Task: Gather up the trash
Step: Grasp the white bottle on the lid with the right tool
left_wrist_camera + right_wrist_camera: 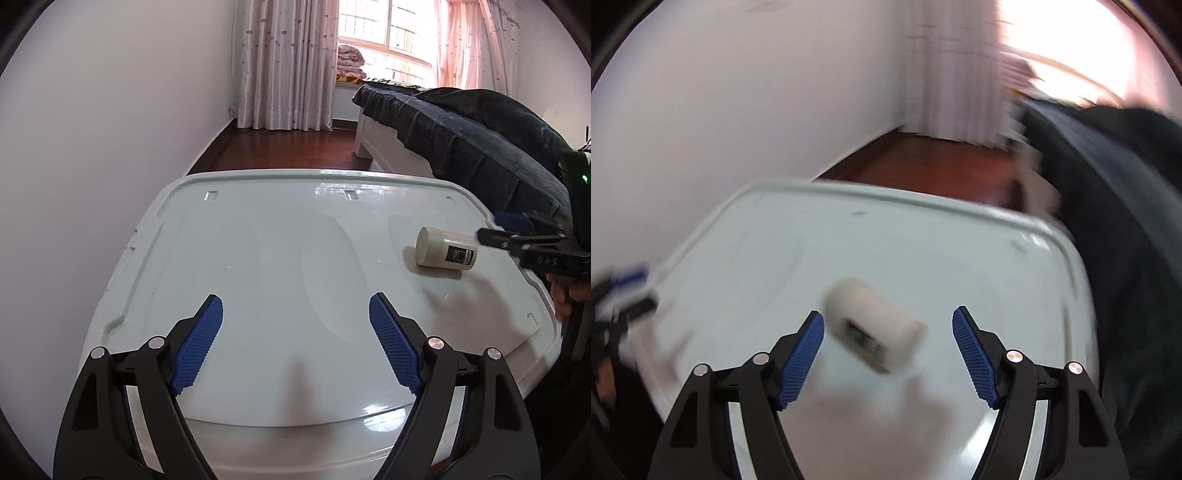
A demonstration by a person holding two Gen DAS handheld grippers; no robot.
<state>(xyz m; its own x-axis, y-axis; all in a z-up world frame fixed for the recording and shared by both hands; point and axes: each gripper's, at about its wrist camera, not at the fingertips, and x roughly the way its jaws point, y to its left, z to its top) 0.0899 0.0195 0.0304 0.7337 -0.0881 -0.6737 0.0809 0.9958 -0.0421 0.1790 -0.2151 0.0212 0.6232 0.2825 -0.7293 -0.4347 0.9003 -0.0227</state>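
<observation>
A: Start at the left gripper (295,339). How do the fingers stand?

B: Wide apart, the blue ribbed pads (201,345) splayed over bare white plastic. Nothing lies between them. They hang over the near part of the white lid (258,240), a big moulded panel with a raised rim.

A: And the right gripper (888,350)?

B: Also spread, pads clear of everything. In its own blurred view the cream cylinder (875,325) lies on its side just ahead of the fingertips, nearer the left pad, about eleven o'clock from the gap. No pad touches it.

A: Where does that cylinder sit from the left camera?

B: Out at two o'clock, near the lid's right edge: cream cylinder (445,251), flat end turned toward the lid's middle, a small dark label on its flank. The right gripper (496,229) comes in from three o'clock, its tips just beside the cylinder's far end.

A: Beyond the lid?

B: At twelve o'clock, dark wood floor (280,147) and pale pink curtains (284,62) by a bright window (384,33). At one to two o'clock, a bed under a dark blue quilt (480,136). A plain white wall (122,110) fills ten o'clock.
</observation>
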